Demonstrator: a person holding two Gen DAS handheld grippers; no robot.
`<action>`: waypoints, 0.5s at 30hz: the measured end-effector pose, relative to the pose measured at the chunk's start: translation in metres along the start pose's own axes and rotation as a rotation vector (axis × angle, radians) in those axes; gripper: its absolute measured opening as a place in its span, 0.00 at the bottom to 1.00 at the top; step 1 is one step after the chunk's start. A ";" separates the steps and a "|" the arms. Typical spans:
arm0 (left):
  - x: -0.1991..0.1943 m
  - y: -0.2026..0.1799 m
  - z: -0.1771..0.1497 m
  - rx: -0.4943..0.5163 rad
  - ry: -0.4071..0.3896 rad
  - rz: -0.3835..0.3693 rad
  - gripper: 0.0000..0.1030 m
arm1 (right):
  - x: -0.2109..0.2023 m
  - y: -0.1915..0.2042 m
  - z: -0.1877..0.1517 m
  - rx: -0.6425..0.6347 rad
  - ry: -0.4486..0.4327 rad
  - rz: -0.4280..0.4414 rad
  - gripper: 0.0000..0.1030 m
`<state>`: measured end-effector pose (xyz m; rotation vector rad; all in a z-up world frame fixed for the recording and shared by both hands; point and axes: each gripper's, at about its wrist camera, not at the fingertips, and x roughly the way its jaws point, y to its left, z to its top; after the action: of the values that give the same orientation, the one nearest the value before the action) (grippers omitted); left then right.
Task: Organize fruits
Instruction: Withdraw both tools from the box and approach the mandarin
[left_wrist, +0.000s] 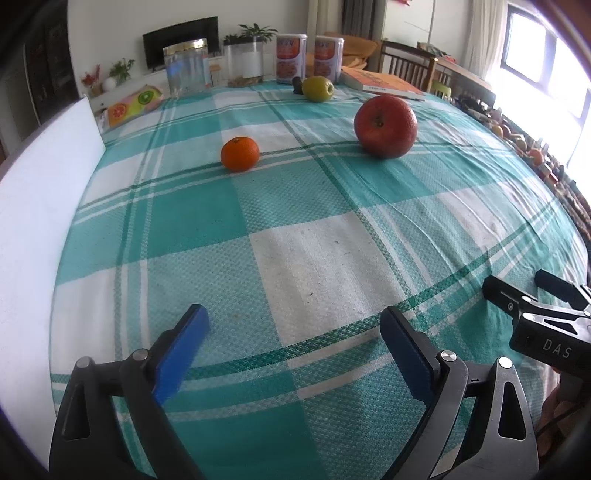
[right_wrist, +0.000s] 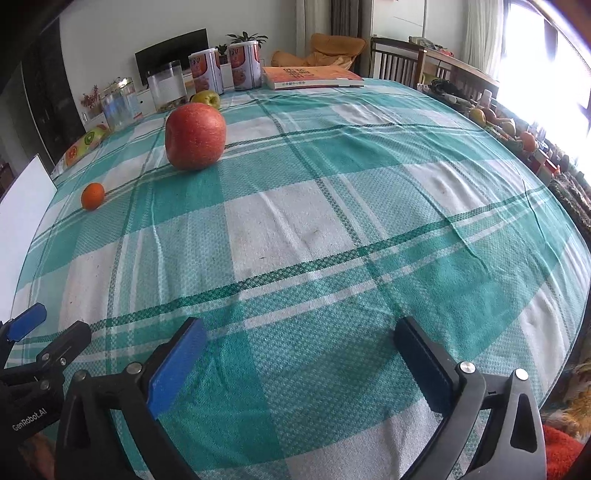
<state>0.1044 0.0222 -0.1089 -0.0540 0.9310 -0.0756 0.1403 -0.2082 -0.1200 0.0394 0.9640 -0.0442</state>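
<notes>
Left claw (left_wrist: 295, 350) spread wide, nothing between pads – hovers over checked counter (left_wrist: 314, 251); right claw (right_wrist: 299, 362) likewise released, empty. Red apple (left_wrist: 385, 125) and small orange (left_wrist: 240, 154) sit apart mid-counter, green fruit (left_wrist: 317, 88) farther back near tins (left_wrist: 291, 58)

Two cans (left_wrist: 291, 58), a book (left_wrist: 380, 83) and a jar (left_wrist: 186, 68) stand on the checked tablecloth (left_wrist: 314, 240).

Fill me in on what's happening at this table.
A person holds a claw in each hand over a checked tablecloth. The left claw and right claw both stand open and empty. Three fruits sit loose and apart farther up the table, none touched yet: a small orange, a red apple and a green fruit.
</notes>
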 end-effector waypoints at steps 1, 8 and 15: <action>0.001 0.008 0.007 -0.050 0.000 -0.016 0.92 | 0.000 0.000 0.000 0.001 0.000 0.001 1.00; 0.039 0.040 0.082 -0.210 -0.037 0.048 0.90 | 0.000 0.000 0.000 0.002 -0.001 0.004 1.00; 0.076 0.040 0.107 -0.153 -0.041 0.088 0.38 | -0.001 -0.001 0.001 0.003 -0.003 0.011 1.00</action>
<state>0.2372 0.0573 -0.1088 -0.1553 0.8959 0.0778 0.1407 -0.2089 -0.1187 0.0475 0.9610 -0.0360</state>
